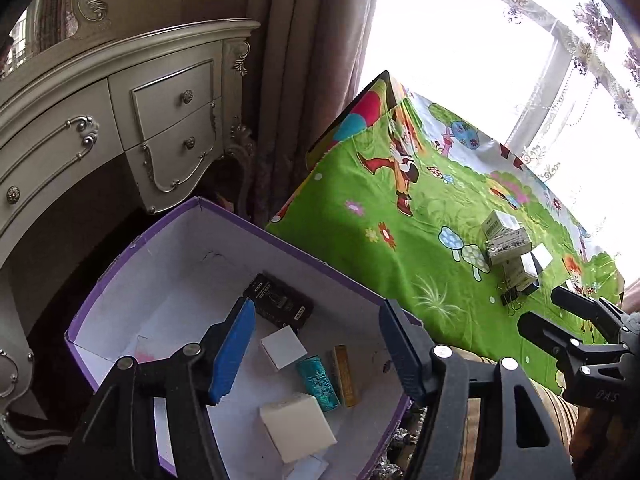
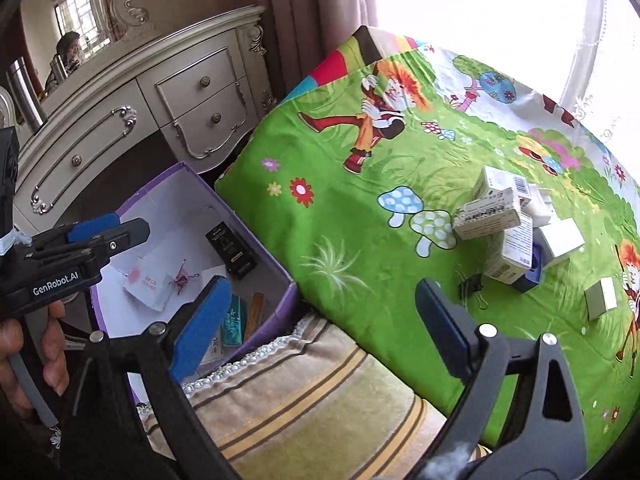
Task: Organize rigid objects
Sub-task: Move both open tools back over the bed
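Observation:
A purple box (image 1: 280, 242) with a white inside holds a black carton (image 1: 280, 304), two white cubes (image 1: 284, 346), a teal packet (image 1: 320, 380) and a gold stick (image 1: 345, 376). My left gripper (image 1: 320, 340) hangs open above this box with nothing between its pads. On the green cartoon cloth (image 2: 340, 220) lies a heap of small white cartons (image 2: 492, 216), a black binder clip (image 2: 472, 284), a blue item (image 2: 532, 276) and a lone white box (image 2: 600, 298). My right gripper (image 2: 320, 320) is open and empty over the cloth's near edge, short of the heap.
An ornate cream dresser (image 1: 160, 120) with drawers stands behind the box, beside heavy curtains (image 1: 300, 60) and a bright window. A striped cushion (image 2: 300, 392) lies below the right gripper. A hand (image 2: 24, 344) grips the left tool's handle.

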